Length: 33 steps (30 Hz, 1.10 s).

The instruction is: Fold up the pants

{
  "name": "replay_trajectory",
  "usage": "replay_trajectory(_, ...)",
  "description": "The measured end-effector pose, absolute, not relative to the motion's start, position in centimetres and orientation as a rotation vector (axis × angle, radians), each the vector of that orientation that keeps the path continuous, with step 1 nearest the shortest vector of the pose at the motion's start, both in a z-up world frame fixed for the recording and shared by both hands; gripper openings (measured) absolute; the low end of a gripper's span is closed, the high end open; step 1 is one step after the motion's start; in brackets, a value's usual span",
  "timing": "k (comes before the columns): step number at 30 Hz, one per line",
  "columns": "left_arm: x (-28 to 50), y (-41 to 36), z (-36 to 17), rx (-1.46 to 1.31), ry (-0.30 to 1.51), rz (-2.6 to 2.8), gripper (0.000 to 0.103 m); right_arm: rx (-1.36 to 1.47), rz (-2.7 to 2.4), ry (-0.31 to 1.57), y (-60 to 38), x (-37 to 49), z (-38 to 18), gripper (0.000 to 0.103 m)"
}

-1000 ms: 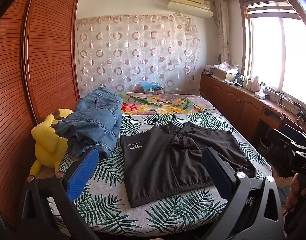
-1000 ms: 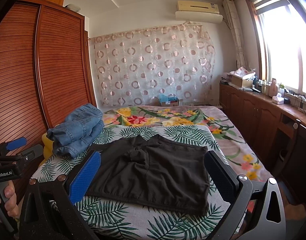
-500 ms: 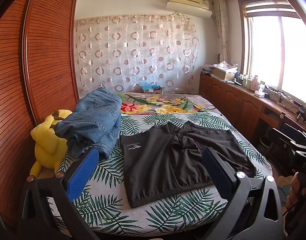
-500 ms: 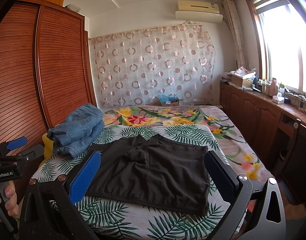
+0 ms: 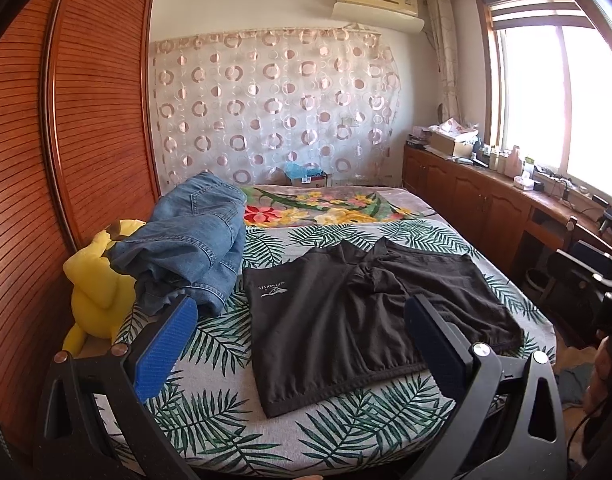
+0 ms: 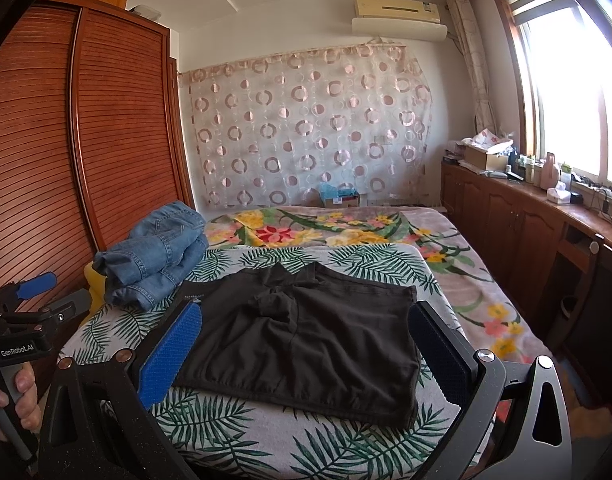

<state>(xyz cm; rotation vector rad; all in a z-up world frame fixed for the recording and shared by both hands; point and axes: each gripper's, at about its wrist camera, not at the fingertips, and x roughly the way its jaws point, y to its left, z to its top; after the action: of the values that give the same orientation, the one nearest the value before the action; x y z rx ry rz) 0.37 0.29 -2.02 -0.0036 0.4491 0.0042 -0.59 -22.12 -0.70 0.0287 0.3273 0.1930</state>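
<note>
**Inspector A:** Where the leaf-print sheet point(image 5: 209, 344) covers the near half of the bed point(image 6: 458, 240), the black pants point(image 5: 346, 320) lie spread flat, waistband toward the cameras, legs pointing to the far wall. A small white logo point(image 5: 270, 289) shows on the leg nearer the wardrobe. Fabric bunches at the crotch; otherwise the garment is unfolded.

**Inspector B:** Confirmed from the right wrist view: black pants point(image 6: 306, 336) centred on the sheet, nothing resting on them. State of the tongs?

**Inspector A:** Left gripper point(image 5: 301, 332) is released, fingers spread wide, above the near edge of the bed and clear of the cloth. Right gripper point(image 6: 306, 340) likewise released, holding nothing, not touching the pants.

**Inspector B:** Surroundings?

**Inspector A:** A pile of blue jeans point(image 5: 189, 248) sits just beside the pants on the wardrobe side, partly lying on a yellow plush toy point(image 5: 97, 280). A floral blanket point(image 6: 306, 232) covers the far half of the bed. Slatted wooden wardrobe point(image 6: 105, 140) runs along that side; a cabinet counter point(image 6: 546, 208) with clutter stands under the window point(image 5: 566, 92). A hand point(image 6: 13, 400) grips the left tool's handle at the edge of the right wrist view.
</note>
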Motion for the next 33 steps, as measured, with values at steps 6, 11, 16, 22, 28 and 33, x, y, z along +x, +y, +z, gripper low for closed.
replay_trajectory(6,1.5,0.8,-3.8,-0.022,0.479,0.003,0.103,0.026,0.19,0.35,-22.2,0.1,-1.5,0.103)
replay_trajectory(11,2.7,1.3,-5.6,-0.025,0.54,-0.031,0.103,0.028,0.19,0.389,-22.3,0.9,-2.3,0.103)
replay_trajectory(16,3.8,1.6,-7.8,-0.019,0.599,-0.043,0.103,0.031,0.189,0.418,-22.5,1.7,-2.9,0.103)
replay_trajectory(22,4.9,2.3,-10.0,-0.034,0.666,-0.071,0.103,0.02,0.189,0.456,-22.6,2.4,-3.5,0.103)
replay_trajectory(28,5.6,3.6,-11.8,-0.051,0.725,-0.055,0.103,0.014,0.194,0.504,-22.8,3.5,-4.3,0.103)
replay_trajectory(33,5.5,4.7,-12.7,-0.046,0.755,-0.036,0.103,0.006,0.191,0.54,-23.2,4.0,-4.4,0.103)
